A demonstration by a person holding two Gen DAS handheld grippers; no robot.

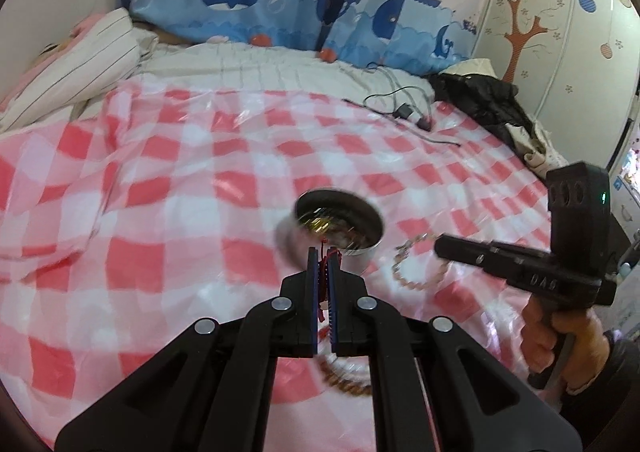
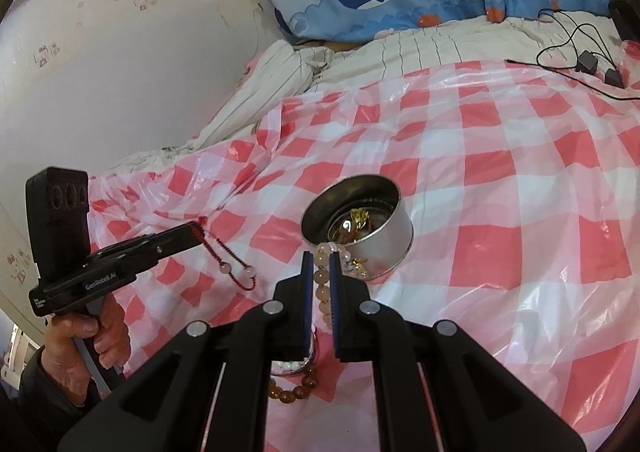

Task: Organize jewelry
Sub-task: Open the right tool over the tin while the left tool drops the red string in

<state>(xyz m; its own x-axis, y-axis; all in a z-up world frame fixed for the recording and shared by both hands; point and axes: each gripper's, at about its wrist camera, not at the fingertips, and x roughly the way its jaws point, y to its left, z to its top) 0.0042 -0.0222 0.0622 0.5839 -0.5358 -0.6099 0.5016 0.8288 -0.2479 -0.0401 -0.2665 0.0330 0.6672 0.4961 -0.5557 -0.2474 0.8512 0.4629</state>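
Observation:
A round metal tin stands on the red-checked sheet and holds gold jewelry. My left gripper is shut on a red cord bracelet with pale beads, which hangs from its tips left of the tin. My right gripper is shut on a pale bead bracelet just in front of the tin; in the left wrist view the bracelet hangs from the right gripper. An amber bead bracelet and a white one lie under the right gripper.
The checked plastic sheet covers a bed. A striped quilt and whale-print pillows lie at the back. Cables and a charger lie at the far right with dark clothing. A wall runs on the left.

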